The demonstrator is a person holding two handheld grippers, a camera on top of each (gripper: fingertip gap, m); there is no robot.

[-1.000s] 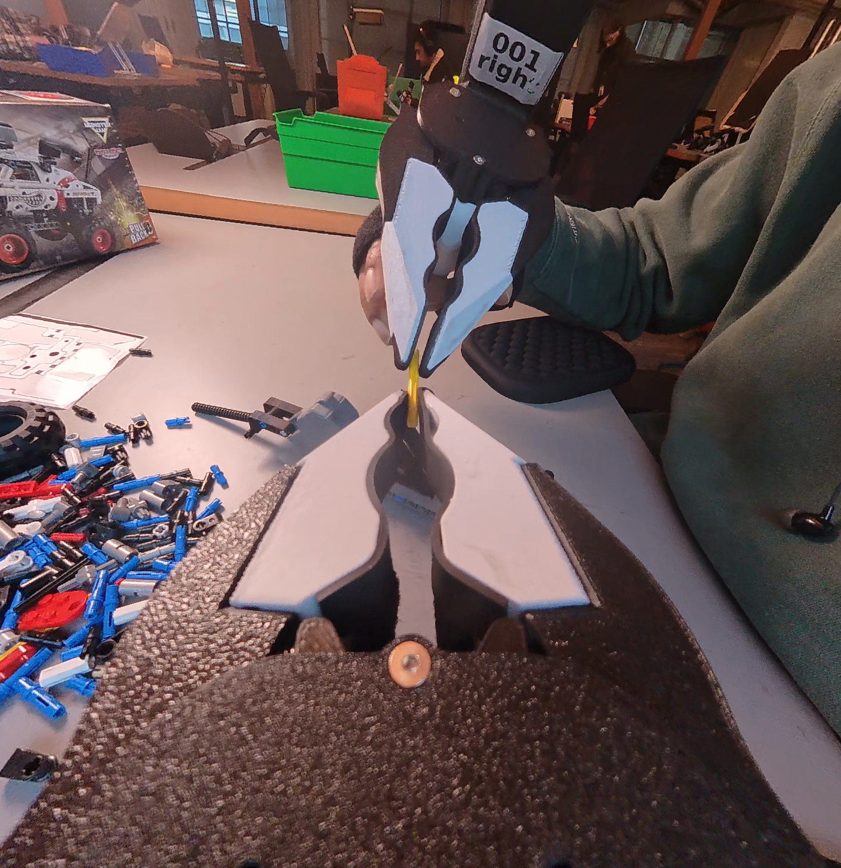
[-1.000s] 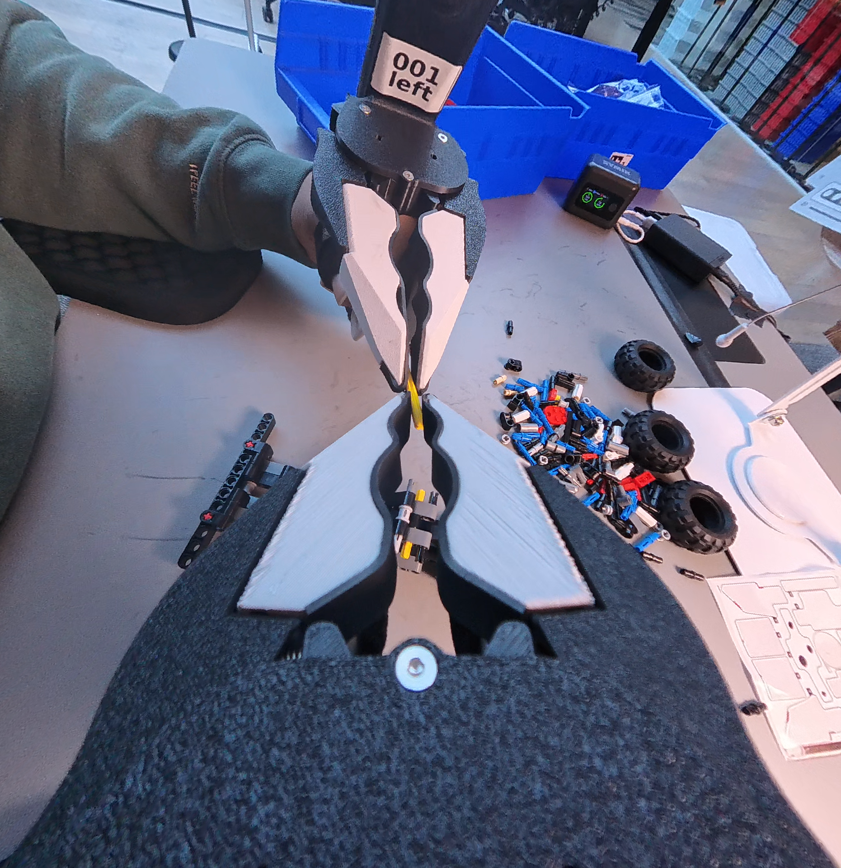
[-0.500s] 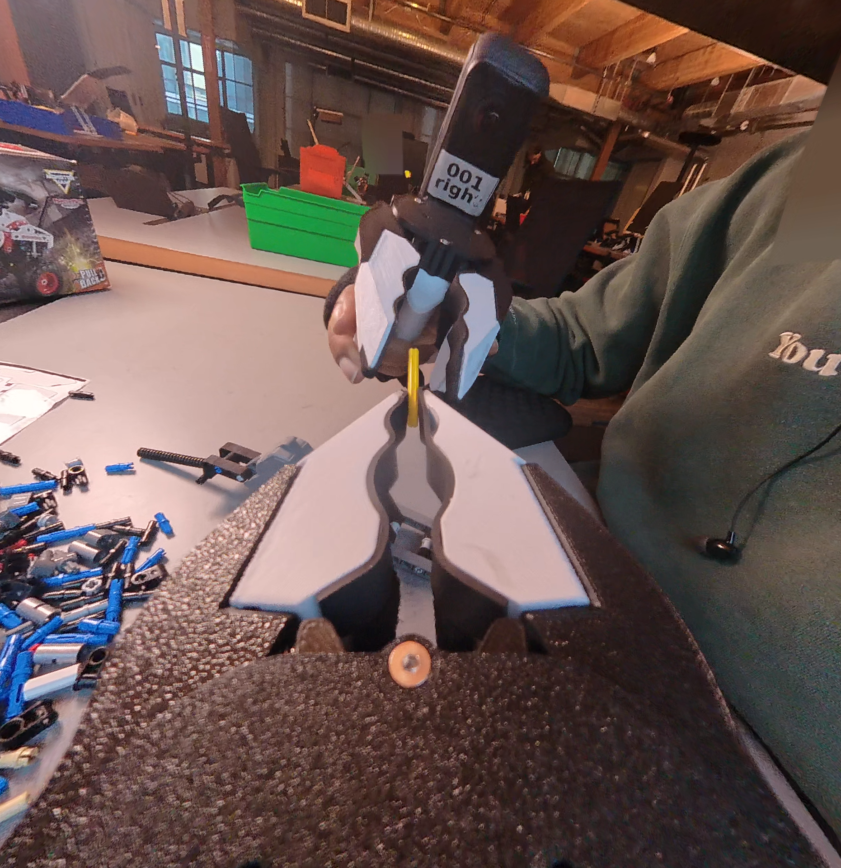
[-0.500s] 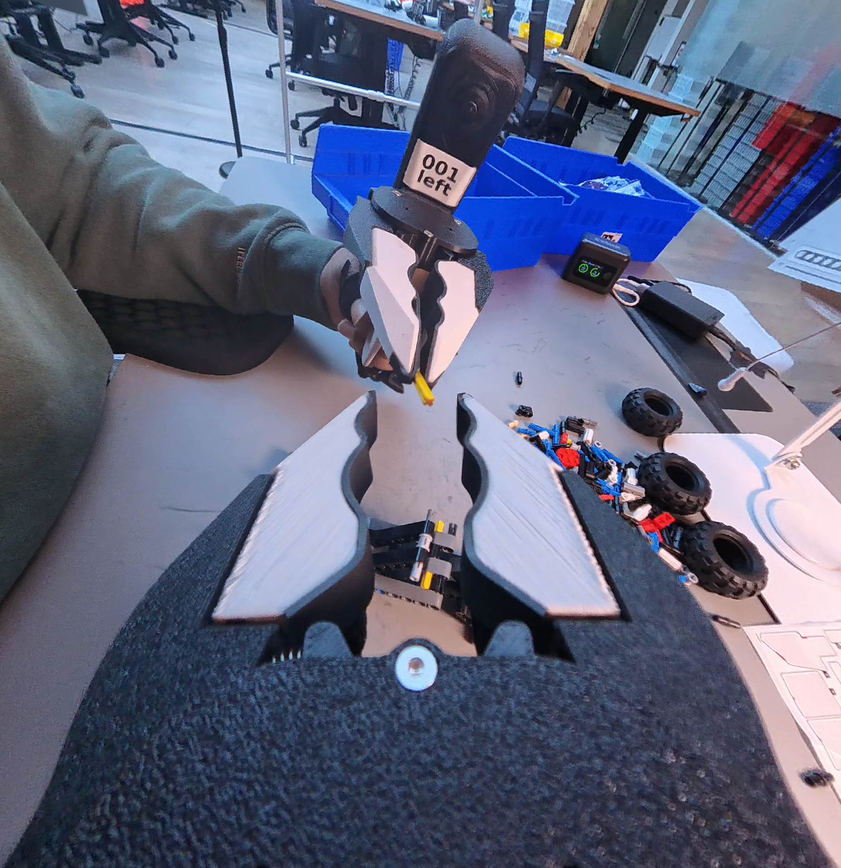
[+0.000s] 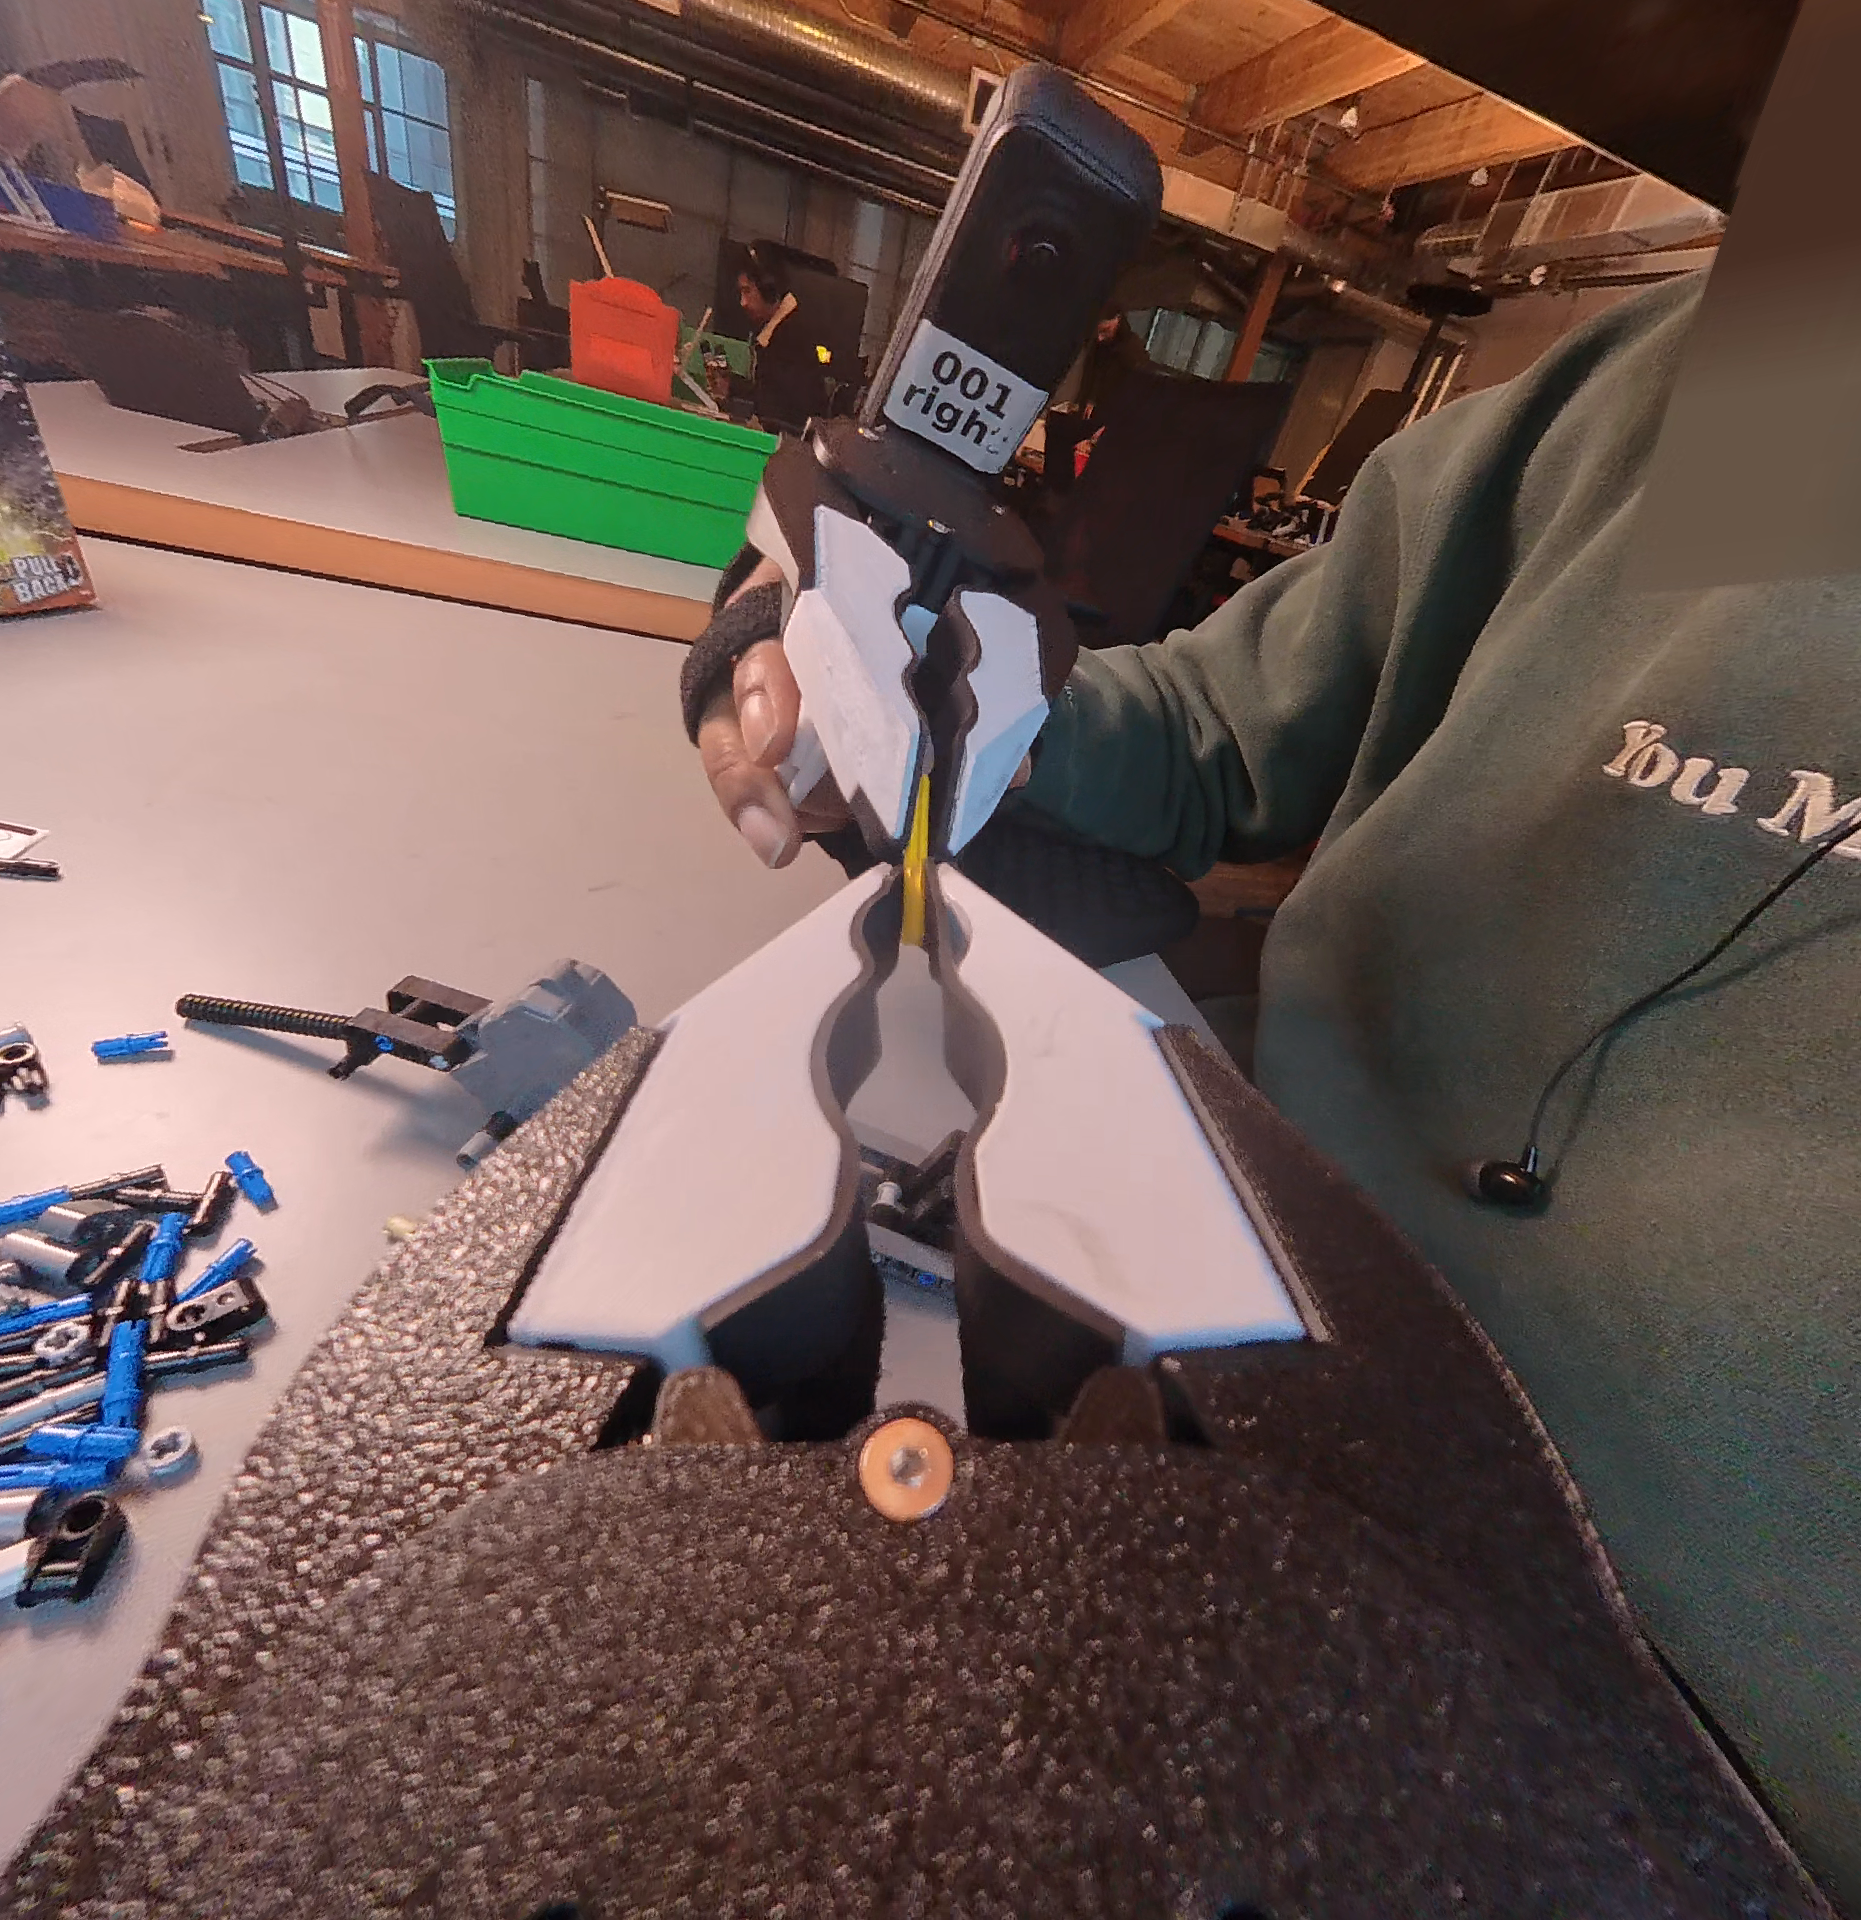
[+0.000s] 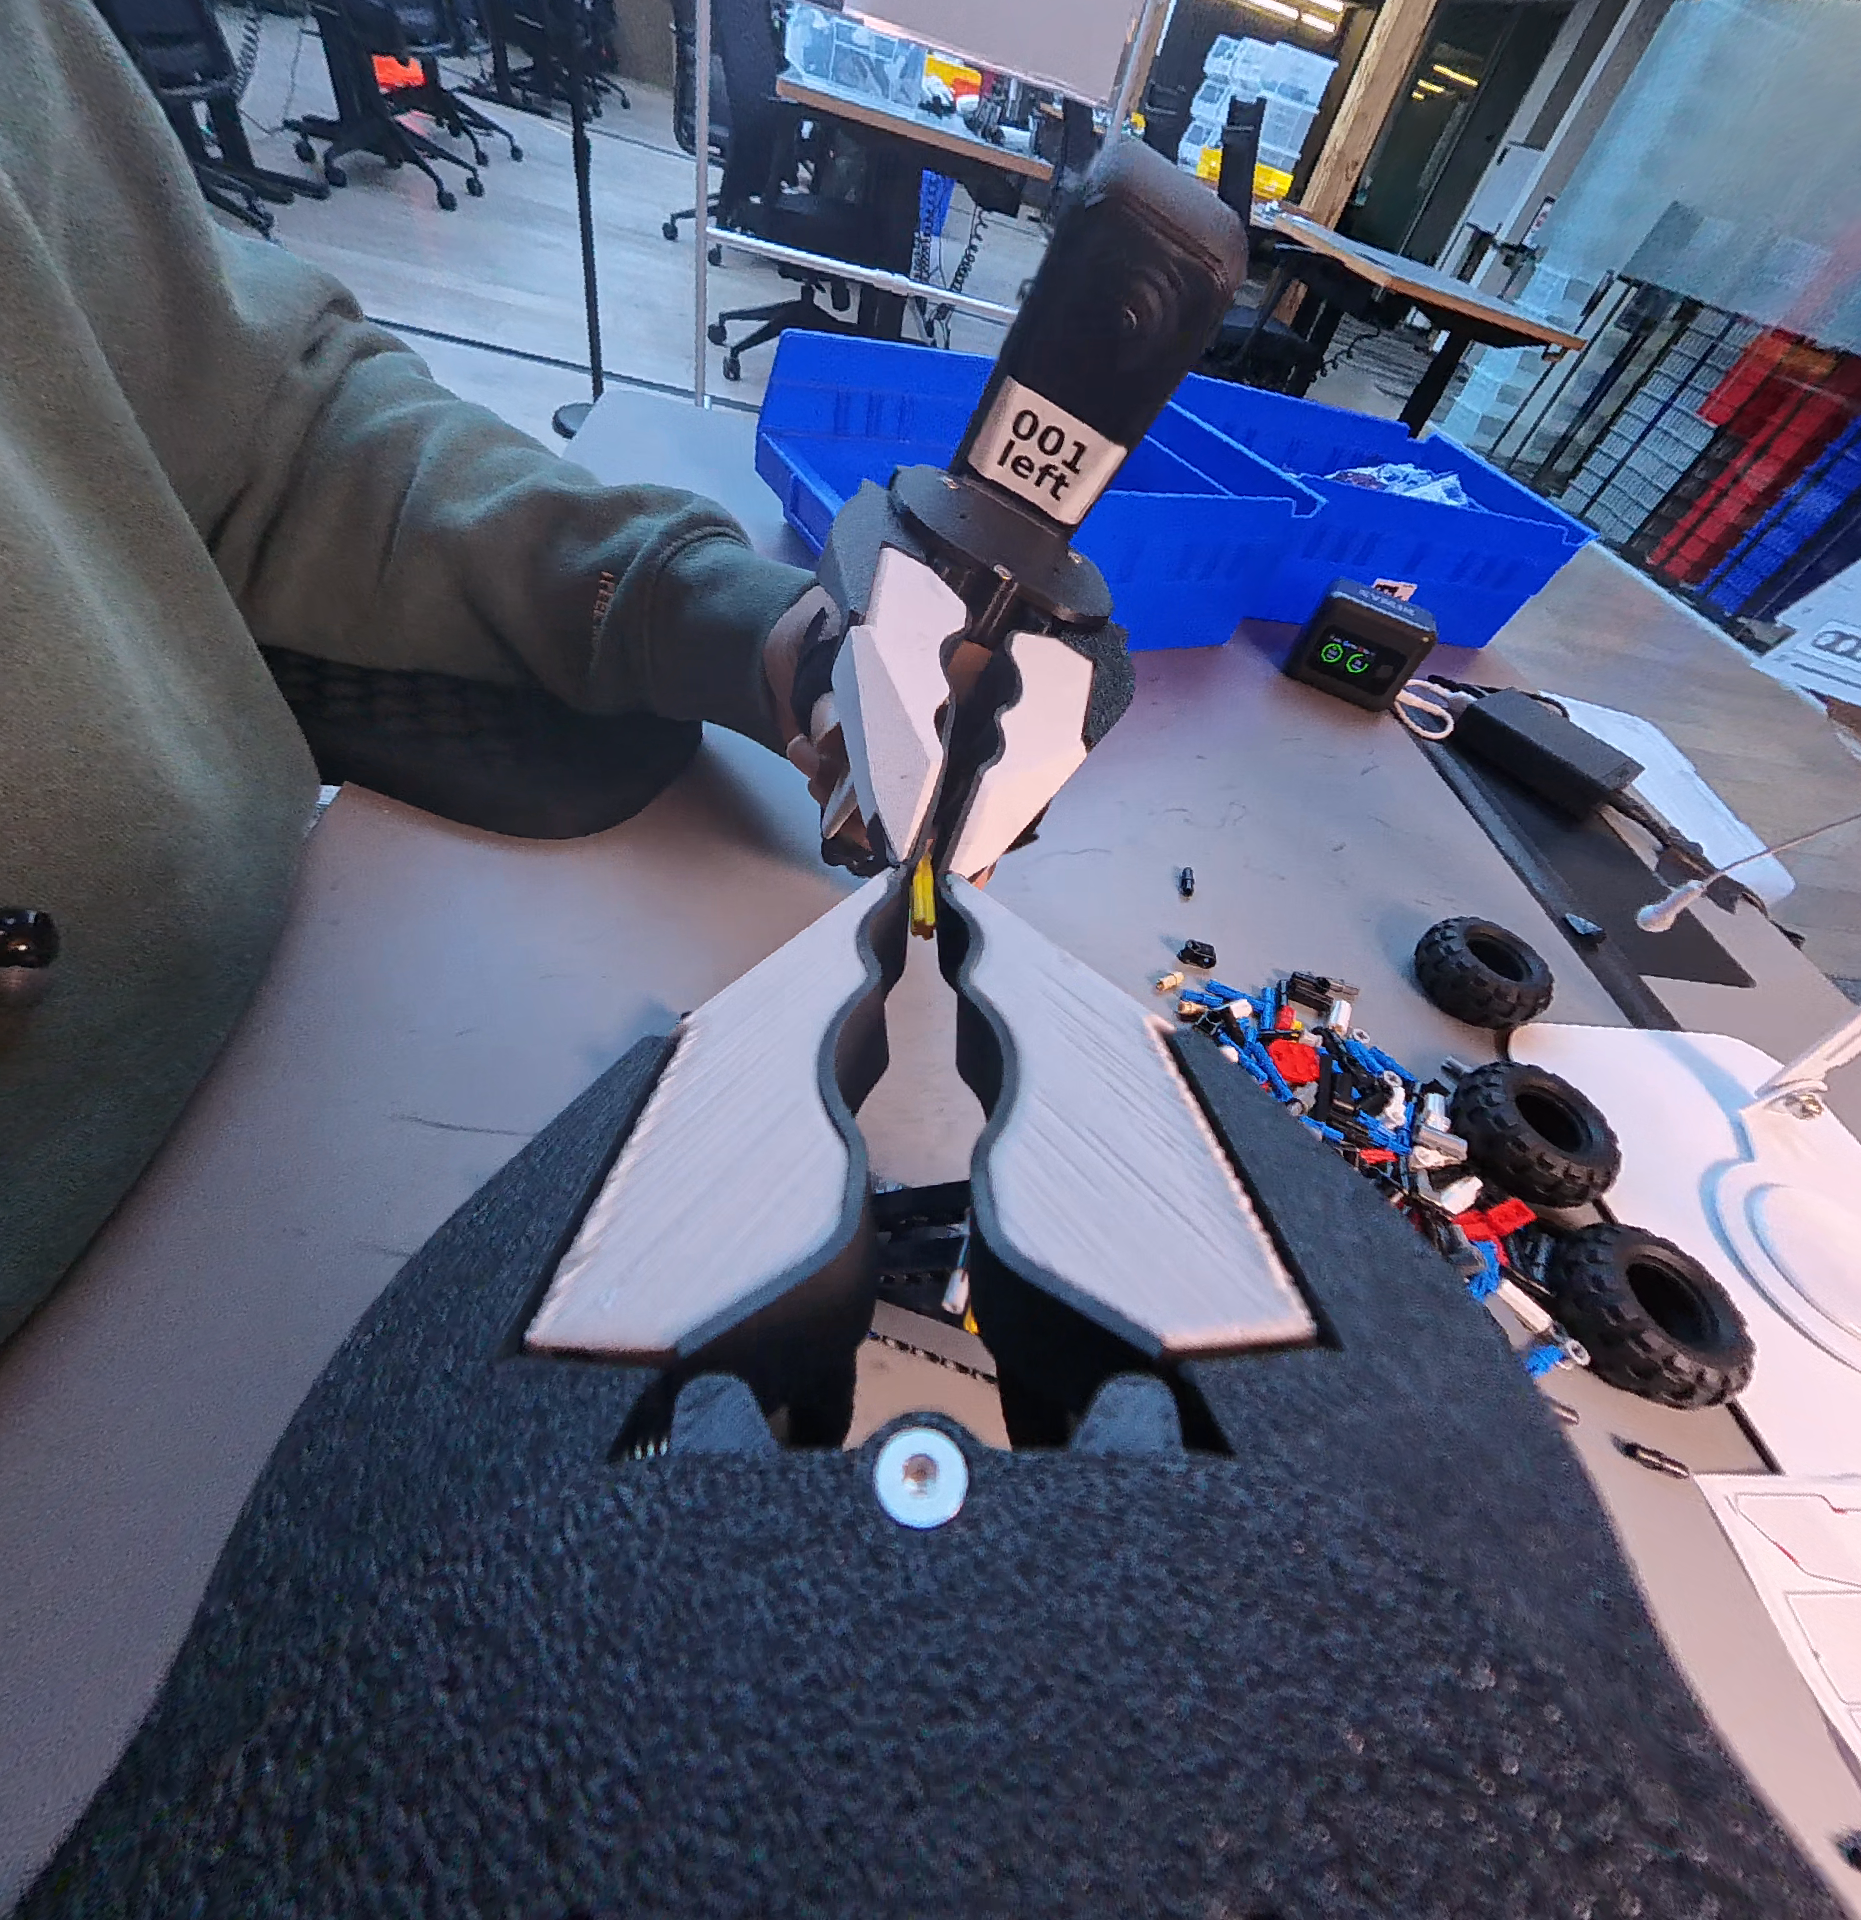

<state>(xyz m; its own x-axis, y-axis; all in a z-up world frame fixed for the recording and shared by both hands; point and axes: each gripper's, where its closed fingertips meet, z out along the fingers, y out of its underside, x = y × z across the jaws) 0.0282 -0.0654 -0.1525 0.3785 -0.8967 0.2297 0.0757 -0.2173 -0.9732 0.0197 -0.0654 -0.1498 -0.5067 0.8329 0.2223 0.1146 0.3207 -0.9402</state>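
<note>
**Two grippers meet tip to tip on a yellow pin**

The left gripper (image 5: 910,883) pinches a yellow pin (image 5: 915,871); the right gripper (image 6: 921,891) presses nearly together around its other end, above a grey table (image 5: 334,748). Loose toy parts (image 6: 1321,1060) and black tyres (image 6: 1534,1132) lie nearby. Blue bins (image 6: 1321,530) and workshop desks stand behind.

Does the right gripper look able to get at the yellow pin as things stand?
Probably yes: the yellow pin juts from the left gripper and sits between the tips of the right gripper, with nothing blocking it.
</note>
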